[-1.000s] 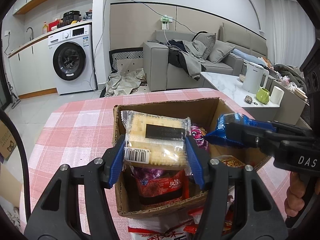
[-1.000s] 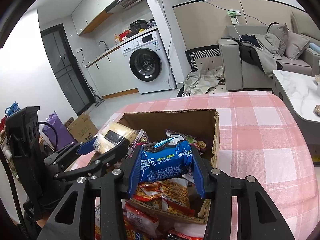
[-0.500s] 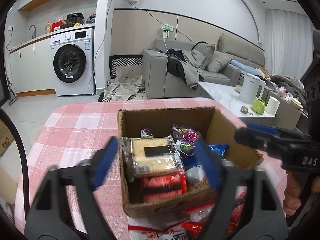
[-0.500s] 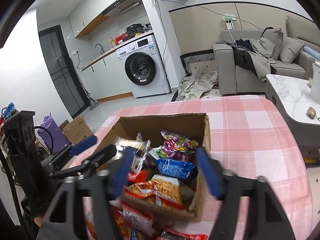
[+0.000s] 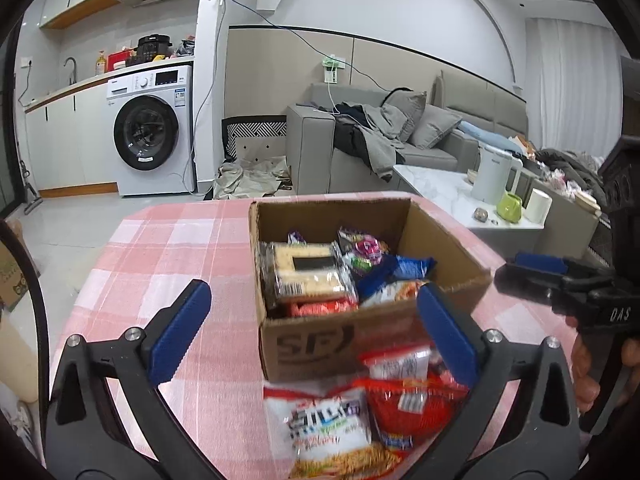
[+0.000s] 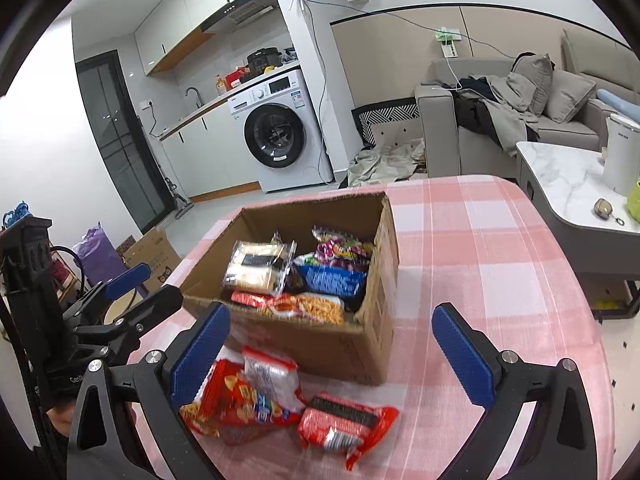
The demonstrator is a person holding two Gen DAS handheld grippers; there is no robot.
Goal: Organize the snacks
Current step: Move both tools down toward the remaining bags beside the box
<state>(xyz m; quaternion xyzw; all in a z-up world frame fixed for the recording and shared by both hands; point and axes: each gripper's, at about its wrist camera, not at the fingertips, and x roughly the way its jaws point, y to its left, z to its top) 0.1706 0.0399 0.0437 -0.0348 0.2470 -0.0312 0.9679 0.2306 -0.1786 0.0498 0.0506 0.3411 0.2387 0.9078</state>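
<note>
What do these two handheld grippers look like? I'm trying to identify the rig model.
Both the left gripper and the right gripper have black angular frames with silver bolts and ribbed blue pads. The right gripper's body bears white "DAS" lettering. No sleeves show.

Left gripper (image 5: 312, 332): jaws opening, blue pads spread wide, nothing between them, pointing forward and tilted somewhat downward. Right gripper (image 6: 334, 350): jaws likewise opening with nothing gripped, aimed forward and down at a slightly steeper slant, seen from the left wrist view as a black body at the right edge with a hand (image 5: 592, 376) wrapped around its handle. Side by side and apart, not touching; fingers of the left hand (image 6: 60, 420) barely visible under the left handle.
</note>
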